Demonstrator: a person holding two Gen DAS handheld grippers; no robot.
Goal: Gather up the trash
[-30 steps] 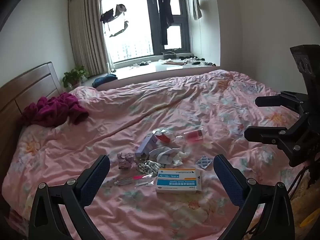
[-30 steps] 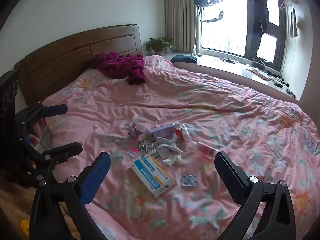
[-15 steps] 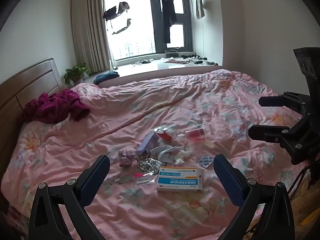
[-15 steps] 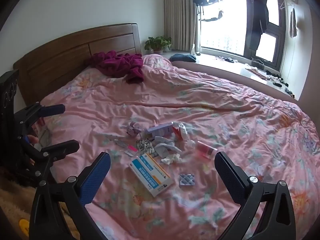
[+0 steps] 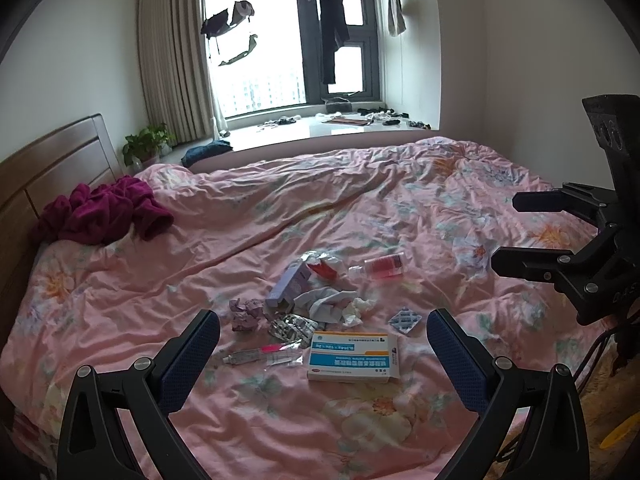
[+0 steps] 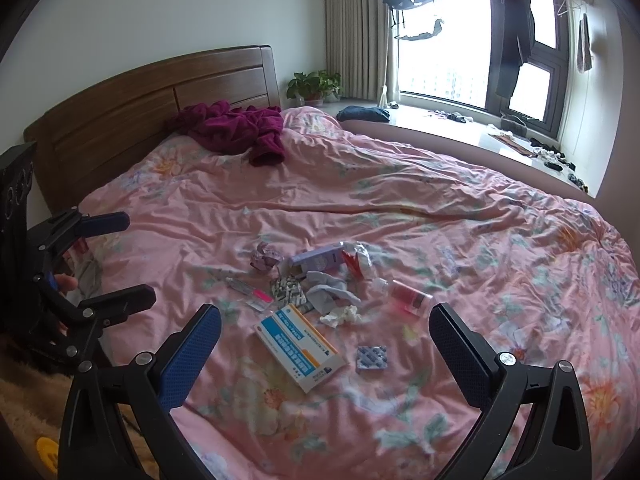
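Trash (image 5: pixel 320 312) on the bed, ahead of both wide-open, empty hand-held grippers (image 5: pixel 323 354) (image 6: pixel 325 340)

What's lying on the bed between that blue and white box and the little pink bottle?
Between the blue and white box and the pink bottle lie a crumpled white tissue and a bunched pale cloth; the left wrist view shows it best.

bed (image 5: pixel 248 240) | pink quilt | trash pile (image 5: pixel 320 312) | maroon garment (image 5: pixel 104 212)
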